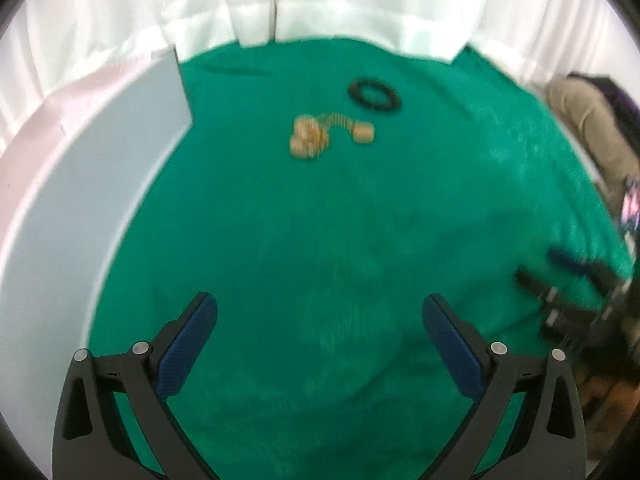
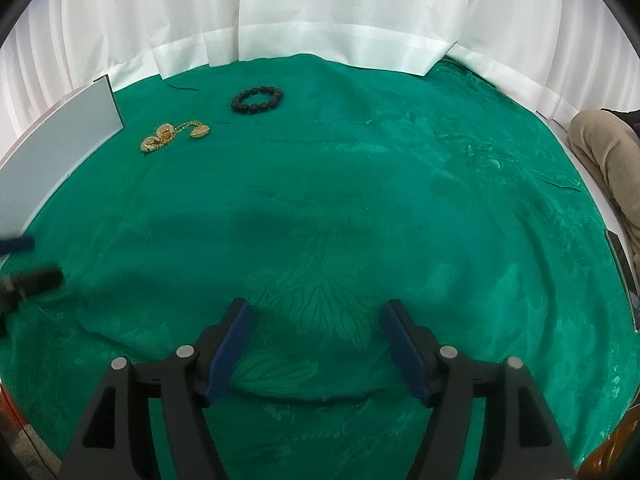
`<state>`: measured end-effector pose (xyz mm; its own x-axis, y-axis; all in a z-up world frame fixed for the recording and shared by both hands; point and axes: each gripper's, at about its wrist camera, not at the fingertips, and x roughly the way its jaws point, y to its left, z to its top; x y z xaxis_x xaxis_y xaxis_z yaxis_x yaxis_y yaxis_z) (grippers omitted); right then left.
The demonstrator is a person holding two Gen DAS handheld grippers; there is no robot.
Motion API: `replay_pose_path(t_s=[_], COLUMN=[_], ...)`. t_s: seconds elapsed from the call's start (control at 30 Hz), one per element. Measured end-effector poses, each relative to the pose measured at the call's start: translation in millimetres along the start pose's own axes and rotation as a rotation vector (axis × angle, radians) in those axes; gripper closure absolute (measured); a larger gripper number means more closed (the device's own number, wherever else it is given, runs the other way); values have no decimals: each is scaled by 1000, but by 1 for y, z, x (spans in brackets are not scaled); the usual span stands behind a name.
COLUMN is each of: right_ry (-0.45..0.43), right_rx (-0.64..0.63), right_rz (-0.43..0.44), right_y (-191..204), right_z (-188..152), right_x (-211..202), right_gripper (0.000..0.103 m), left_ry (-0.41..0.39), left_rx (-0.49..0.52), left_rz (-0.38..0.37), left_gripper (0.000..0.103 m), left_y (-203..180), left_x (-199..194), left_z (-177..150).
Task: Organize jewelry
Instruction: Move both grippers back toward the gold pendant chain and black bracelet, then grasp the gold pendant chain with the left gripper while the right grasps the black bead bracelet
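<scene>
A gold chain with shell pieces (image 1: 320, 134) lies on the green cloth (image 1: 320, 240), far ahead of my left gripper (image 1: 320, 312), which is open and empty. A black bead bracelet (image 1: 374, 93) lies just beyond it. In the right wrist view the gold chain (image 2: 172, 136) and the black bead bracelet (image 2: 257, 100) lie at the far left. My right gripper (image 2: 316, 316) is open and empty over the cloth (image 2: 360, 200). The right gripper also shows blurred at the right edge of the left wrist view (image 1: 560, 276).
A flat grey-white panel (image 1: 80, 200) stands along the left edge of the cloth; it also shows in the right wrist view (image 2: 60, 140). White curtains (image 2: 320, 8) hang behind. A person's leg in beige trousers (image 2: 604, 152) is at the right.
</scene>
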<state>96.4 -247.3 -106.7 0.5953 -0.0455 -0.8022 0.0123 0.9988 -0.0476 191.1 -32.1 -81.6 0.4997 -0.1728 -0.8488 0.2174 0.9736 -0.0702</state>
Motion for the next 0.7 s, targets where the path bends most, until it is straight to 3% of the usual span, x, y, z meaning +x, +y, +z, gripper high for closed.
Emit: replay_pose_path(t_s=[0.13, 0.33, 0.43, 0.53, 0.7], right_ry=[-6, -18, -30, -35, -38], right_rx=[-1, -3, -3, -4, -3], right_rz=[3, 5, 6, 6, 6], right_y=[0, 0, 1, 1, 3], right_z=[-1, -3, -5, -5, -5], right_x=[0, -1, -3, -3, -2], right_gripper=[32, 31, 31, 30, 28], left_ry=[-16, 11, 14, 37, 49], left_rx=[-28, -103, -129, -77, 15], left_rz=[-53, -137, -139, -151, -53], left_gripper=[1, 1, 1, 1, 7], left_y=[9, 37, 44, 32, 14], left_x=[1, 37, 49, 70, 112], left_z=[39, 91, 100, 107, 121])
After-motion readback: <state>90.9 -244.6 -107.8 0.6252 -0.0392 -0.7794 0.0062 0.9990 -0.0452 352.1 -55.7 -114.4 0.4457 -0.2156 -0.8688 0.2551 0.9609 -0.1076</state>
